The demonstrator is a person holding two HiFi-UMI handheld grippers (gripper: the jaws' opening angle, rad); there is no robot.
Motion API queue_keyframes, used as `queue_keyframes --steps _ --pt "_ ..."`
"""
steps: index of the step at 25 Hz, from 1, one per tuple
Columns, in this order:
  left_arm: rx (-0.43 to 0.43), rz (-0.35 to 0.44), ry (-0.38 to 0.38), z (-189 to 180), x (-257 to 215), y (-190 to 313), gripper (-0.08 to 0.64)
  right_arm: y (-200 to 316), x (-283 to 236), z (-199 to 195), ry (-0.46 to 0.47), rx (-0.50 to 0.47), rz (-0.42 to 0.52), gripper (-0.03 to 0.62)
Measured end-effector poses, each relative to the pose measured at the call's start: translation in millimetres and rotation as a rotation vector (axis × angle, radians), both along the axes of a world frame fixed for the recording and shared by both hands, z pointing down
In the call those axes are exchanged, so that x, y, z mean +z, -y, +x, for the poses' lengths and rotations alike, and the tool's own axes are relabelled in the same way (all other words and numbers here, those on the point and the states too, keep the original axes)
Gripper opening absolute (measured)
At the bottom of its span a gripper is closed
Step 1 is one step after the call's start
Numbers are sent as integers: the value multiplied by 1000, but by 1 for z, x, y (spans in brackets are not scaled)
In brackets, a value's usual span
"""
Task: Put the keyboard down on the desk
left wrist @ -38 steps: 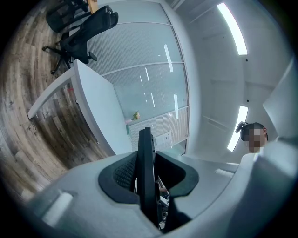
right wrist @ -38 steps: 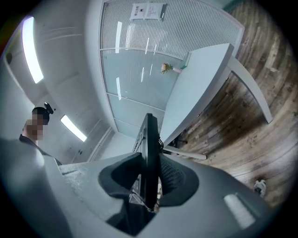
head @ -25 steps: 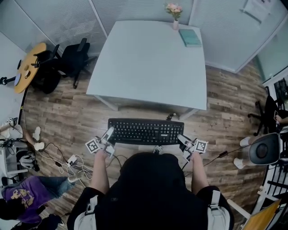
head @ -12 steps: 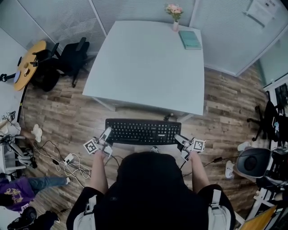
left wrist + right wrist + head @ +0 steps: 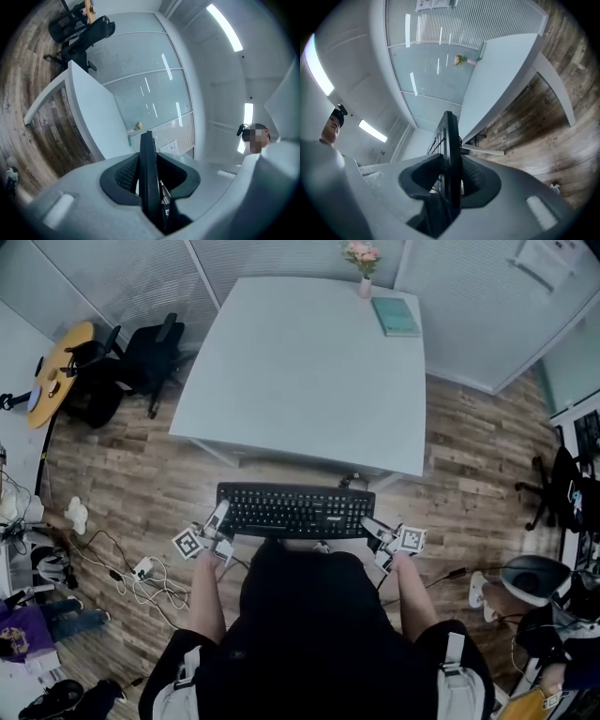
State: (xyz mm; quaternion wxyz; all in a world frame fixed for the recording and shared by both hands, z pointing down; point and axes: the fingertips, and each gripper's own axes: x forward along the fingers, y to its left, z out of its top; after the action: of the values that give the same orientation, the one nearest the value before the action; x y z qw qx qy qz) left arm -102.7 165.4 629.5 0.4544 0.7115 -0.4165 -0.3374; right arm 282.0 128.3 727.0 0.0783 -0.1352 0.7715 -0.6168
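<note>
Head view: a person stands on a wooden floor (image 5: 122,474) and holds a black keyboard (image 5: 295,510) level in the air, keys up, with a gripper at each end. The left gripper (image 5: 221,517) pinches the keyboard's left end. The right gripper (image 5: 367,524) pinches its right end. The keyboard hangs in front of the person's chest, just short of the near edge of a pale desk (image 5: 309,381), and does not touch the desk. At the far end of the desk are a small vase of pink flowers (image 5: 364,263) and, near it, a teal book (image 5: 396,318).

Left gripper view: the keyboard appears edge-on as a thin dark slab rising between the two dark pads (image 5: 124,176), which are closed against its sides. The desk lies beyond it.

Right gripper view: the same thin slab, with rows of keys visible on one face, is clamped between this gripper's pads (image 5: 474,177).
</note>
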Motion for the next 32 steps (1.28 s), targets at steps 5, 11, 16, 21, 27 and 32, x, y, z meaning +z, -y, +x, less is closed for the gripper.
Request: queue_keyframes --steps 5,11,16,21,27,32 --pt "26 -20 -25 1 13 7 100 0 3 4 -37 21 26 126" --pt "68 -35 -45 -12 22 39 100 15 -2 -6 -43 74 28 126" --pt "100 -44 -48 -40 27 85 100 50 -7 -33 -51 112 25 126" --pt "124 -72 -54 -76 36 126 101 87 -8 -66 -90 145 43 126" --pt "162 -61 -55 -121 38 189 103 145 -13 -106 -126 206 47 126" --pt "214 -71 -49 -142 41 241 104 187 -27 -130 -124 257 78 126"
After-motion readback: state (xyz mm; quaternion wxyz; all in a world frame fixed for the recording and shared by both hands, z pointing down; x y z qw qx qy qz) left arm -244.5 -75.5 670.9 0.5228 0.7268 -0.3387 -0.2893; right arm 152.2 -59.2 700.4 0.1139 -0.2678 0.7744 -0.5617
